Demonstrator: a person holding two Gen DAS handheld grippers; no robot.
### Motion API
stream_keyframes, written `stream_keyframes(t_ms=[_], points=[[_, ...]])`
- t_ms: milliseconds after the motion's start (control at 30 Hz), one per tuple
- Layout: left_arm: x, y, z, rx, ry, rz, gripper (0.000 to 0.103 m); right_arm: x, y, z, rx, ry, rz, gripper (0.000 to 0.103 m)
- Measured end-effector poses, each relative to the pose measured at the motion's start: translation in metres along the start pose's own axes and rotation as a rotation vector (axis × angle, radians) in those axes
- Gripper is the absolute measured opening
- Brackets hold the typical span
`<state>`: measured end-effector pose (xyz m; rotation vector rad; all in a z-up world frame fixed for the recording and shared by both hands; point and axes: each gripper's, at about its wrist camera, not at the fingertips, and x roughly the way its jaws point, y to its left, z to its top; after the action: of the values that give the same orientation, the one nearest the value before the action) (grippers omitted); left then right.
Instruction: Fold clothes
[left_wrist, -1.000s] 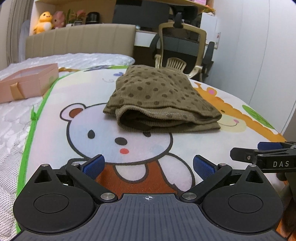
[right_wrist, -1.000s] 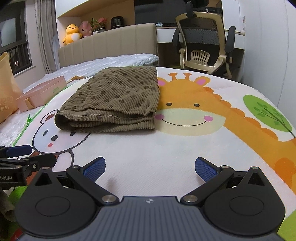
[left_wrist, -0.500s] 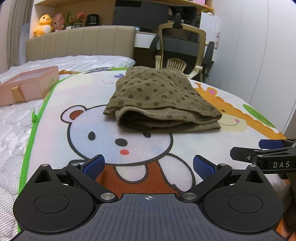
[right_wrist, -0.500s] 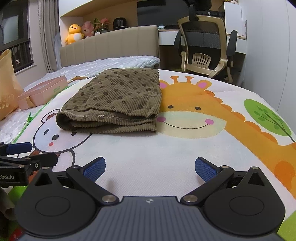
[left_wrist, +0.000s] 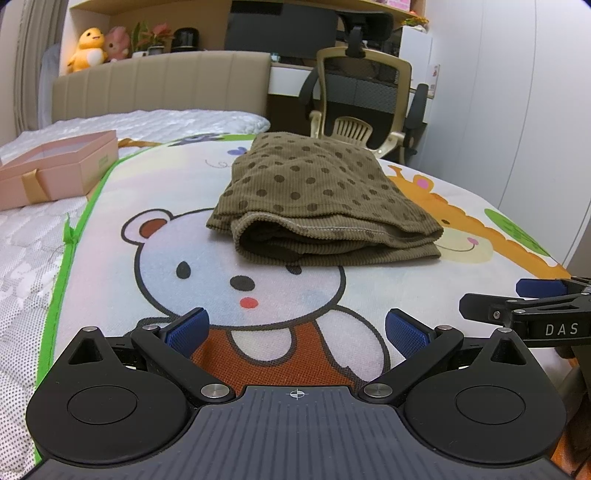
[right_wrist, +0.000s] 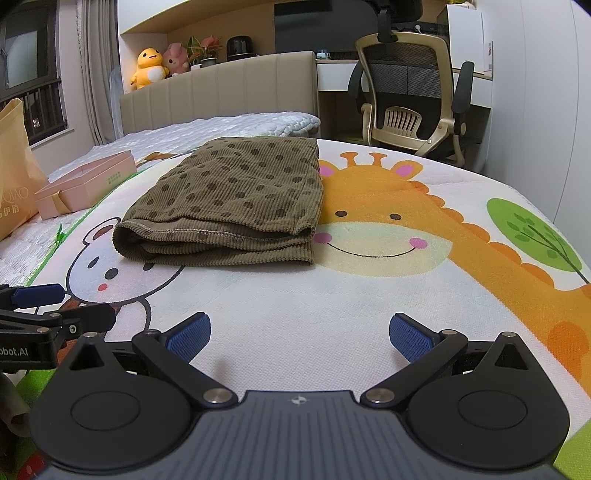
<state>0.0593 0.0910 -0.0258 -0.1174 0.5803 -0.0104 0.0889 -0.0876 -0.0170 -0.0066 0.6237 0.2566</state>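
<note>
I am looking out over a play mat (left_wrist: 110, 266) that is lying across the bed, with a white bear (left_wrist: 236, 273) printed on one side and an orange giraffe (right_wrist: 373, 221) smiling on the other. A pink gift box (left_wrist: 55, 170) with a gold ribbon is sitting on the quilted mattress (left_wrist: 22, 258) just beside the mat's green edge. A yellow plush duck (right_wrist: 147, 68) and a pink plush (right_wrist: 175, 59) are perching side by side above the beige headboard (right_wrist: 221, 96). An office chair (right_wrist: 410, 96) is standing beyond the far end of the bed.
</note>
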Motion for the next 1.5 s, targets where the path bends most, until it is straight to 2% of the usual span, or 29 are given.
stream_keyframes(t_ms=[1300, 1500], points=[[-0.0004, 0.0004, -0.001, 0.006, 0.003, 0.013, 0.103, -0.0033, 0.0024, -0.0016, -0.007, -0.024, -0.019, 0.103], [-0.0051, -0.0006, -0.0028, 0.013, -0.026, 0.016, 0.103, -0.0068, 0.0043, -0.0028, -0.009, -0.053, -0.045, 0.103]])
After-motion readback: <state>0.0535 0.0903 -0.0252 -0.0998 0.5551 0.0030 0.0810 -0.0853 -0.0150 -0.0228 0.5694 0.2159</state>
